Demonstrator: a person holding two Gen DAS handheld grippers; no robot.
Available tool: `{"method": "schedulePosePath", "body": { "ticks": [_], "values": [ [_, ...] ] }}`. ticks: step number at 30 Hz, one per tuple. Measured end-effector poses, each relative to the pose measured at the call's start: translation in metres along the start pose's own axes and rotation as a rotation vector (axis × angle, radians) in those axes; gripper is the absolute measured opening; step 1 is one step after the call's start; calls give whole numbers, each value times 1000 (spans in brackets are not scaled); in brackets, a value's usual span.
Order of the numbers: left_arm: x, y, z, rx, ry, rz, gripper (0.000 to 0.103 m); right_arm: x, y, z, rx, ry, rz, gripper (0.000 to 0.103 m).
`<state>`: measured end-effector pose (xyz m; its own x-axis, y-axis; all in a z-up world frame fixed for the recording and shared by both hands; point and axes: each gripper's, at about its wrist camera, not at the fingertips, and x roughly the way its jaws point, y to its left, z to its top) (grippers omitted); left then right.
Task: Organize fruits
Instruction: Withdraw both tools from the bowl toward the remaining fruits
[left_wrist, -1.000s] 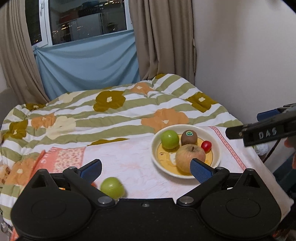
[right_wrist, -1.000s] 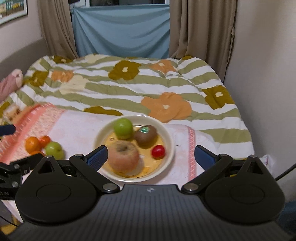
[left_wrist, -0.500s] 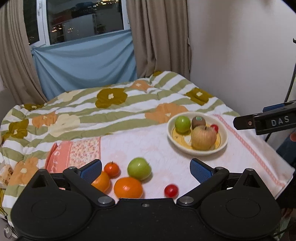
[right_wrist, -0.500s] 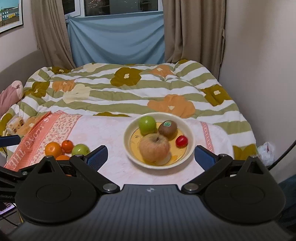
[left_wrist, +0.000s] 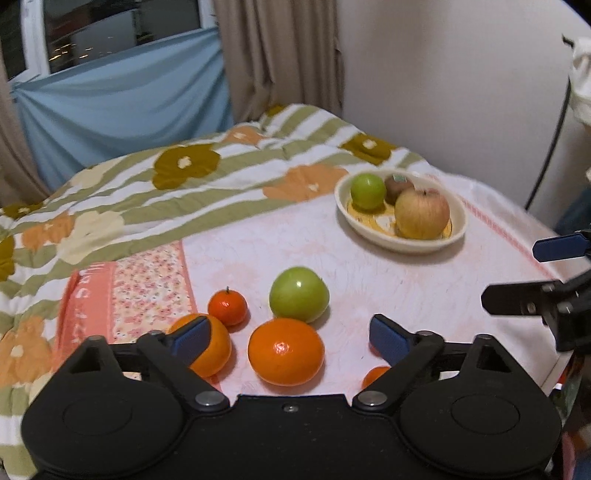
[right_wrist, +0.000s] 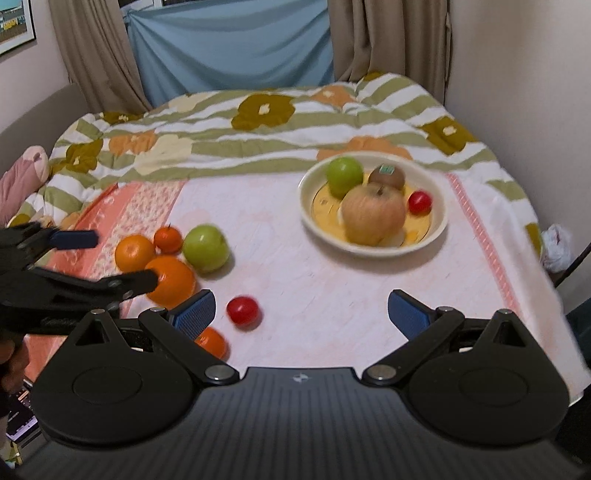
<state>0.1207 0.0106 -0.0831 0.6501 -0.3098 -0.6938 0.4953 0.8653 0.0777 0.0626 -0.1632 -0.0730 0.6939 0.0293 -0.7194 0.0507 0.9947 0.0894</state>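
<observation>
Left wrist view, left to right. Lower left: left gripper, jaws closing but wide apart, pads pressing nothing. Big orange sits between the two fingers, dead ahead along the pointing line. Second orange half hidden behind the left finger. Small mandarin and green apple just beyond, centre frame. Bowl upper right, well apart from the loose cluster, holding a green apple, a kiwi, a big apple.

Right wrist view. Loose cluster at centre left, cherry tomato near the left finger. Right gripper spread wide, empty, aimed at bare cloth between cluster and bowl.

Judgement: left gripper nearer the big orange; round fruit, no long axis; straight descent should seat it.
</observation>
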Motion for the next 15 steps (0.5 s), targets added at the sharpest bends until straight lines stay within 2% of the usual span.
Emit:
{"method": "schedulePosePath", "body": {
  "ticks": [6, 15],
  "values": [
    [28, 4, -8, 78, 34, -17, 91, 19, 19, -16, 9, 32, 5, 103],
    [55, 4, -13, 147, 72, -43, 79, 41, 38, -29, 5, 78, 30, 103]
  ]
}}
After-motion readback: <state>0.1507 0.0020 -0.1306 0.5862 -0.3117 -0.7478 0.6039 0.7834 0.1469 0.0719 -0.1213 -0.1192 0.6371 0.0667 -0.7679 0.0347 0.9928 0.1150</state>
